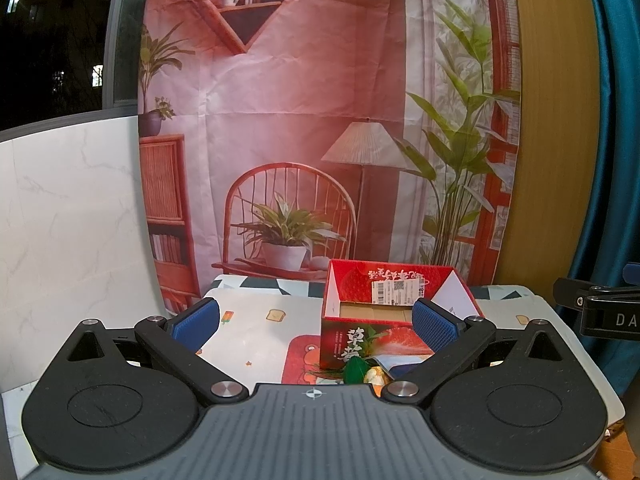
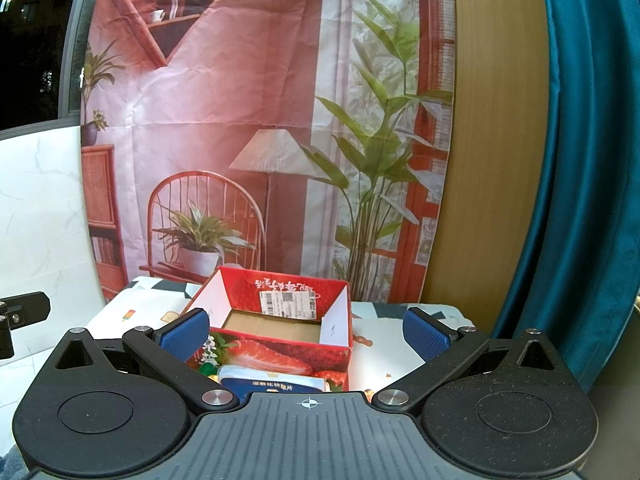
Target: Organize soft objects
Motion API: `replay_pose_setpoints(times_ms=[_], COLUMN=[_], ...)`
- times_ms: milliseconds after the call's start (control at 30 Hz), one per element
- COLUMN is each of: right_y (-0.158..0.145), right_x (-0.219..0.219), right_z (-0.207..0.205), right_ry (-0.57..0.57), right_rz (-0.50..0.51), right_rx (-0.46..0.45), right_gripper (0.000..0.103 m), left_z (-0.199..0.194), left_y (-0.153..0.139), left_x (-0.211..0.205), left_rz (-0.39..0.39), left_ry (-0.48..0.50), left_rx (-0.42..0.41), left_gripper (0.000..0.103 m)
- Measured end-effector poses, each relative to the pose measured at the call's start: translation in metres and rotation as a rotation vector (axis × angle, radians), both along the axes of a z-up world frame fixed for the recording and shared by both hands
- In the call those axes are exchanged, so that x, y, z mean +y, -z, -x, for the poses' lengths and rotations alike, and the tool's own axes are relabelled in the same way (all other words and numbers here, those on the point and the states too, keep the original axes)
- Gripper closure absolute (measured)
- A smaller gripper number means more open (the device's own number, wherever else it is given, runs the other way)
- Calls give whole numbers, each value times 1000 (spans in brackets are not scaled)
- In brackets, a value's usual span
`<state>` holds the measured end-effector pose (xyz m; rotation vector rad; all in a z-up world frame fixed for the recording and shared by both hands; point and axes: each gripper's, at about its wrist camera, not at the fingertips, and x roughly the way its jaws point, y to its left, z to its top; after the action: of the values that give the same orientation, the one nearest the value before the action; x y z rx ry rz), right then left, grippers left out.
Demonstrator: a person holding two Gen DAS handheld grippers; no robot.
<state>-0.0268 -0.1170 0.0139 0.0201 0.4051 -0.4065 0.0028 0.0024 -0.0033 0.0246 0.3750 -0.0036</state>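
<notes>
One red box (image 2: 280,336) behind blue packet (image 2: 272,387).

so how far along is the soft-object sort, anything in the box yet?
Nothing done yet: the strawberry box sits open and only its bare cardboard floor shows inside. Nothing in hand either; the left tongs and right tongs are both open and empty. Left to do: the blue-and-white packet and the green item beside it lie on the mat in front of the box.
</notes>
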Motion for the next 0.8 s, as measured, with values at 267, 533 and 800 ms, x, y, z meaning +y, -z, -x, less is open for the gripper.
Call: replay_pose_setpoints(times_ms=[267, 533, 800], right_y=[0, 0, 0], right_x=[0, 0, 1], right_z=[0, 0, -1], right_ry=[-1, 1, -1], right_rz=[0, 0, -2], right_rx=[1, 2, 0], right_gripper=[0, 0, 0], left_z=[-1, 1, 0], left_y=[0, 3, 5], left_x=[0, 0, 1], left_rz=[1, 2, 7], left_ry=[0, 0, 0], left_rx=[0, 2, 10], left_gripper=[0, 0, 0])
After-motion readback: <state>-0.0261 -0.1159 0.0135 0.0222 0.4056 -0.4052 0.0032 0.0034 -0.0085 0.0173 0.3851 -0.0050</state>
